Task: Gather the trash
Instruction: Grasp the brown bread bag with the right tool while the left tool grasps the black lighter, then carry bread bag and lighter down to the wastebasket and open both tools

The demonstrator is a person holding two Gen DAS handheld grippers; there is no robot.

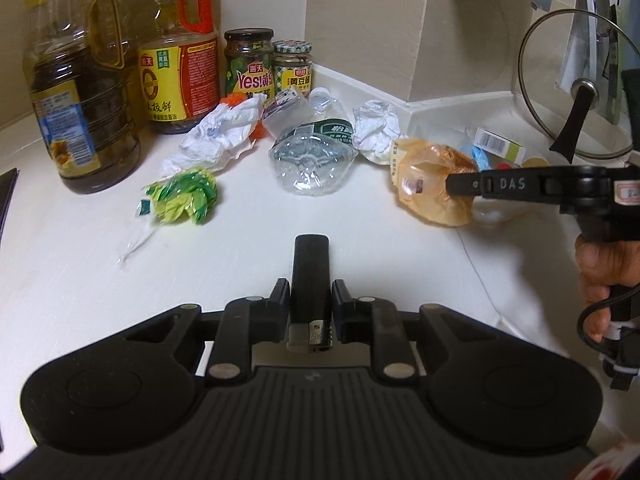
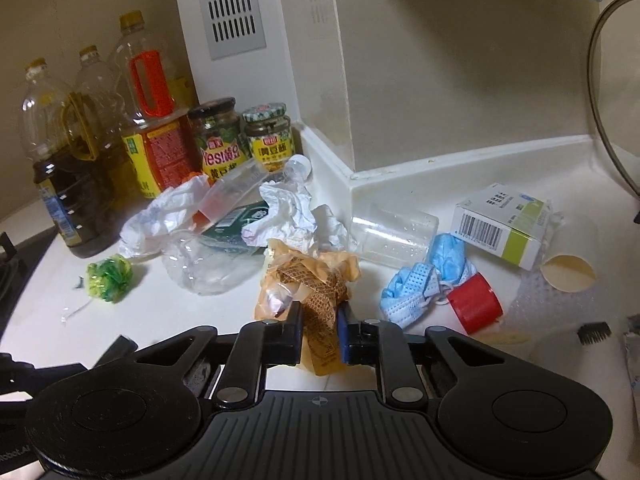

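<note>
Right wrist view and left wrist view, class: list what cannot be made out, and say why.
- Glass pan lid: cut off by the right wrist view's edge.
- Crumpled orange plastic wrapper: lower end hidden behind the right gripper.
- Tall cooking-oil bottle: small label print is unreadable, left wrist view.

The left gripper [image 1: 311, 292] points forward and downward, its jaws clamped on a black lighter [image 1: 310, 280]. At three o'clock, a hand [image 1: 600, 280] holds the right gripper [image 2: 320, 322], pinching a crumpled orange plastic wrapper [image 2: 316, 292].

glass lid [image 2: 612, 128] cut by right edge, oil bottle [image 1: 76, 92] top cropped
</note>
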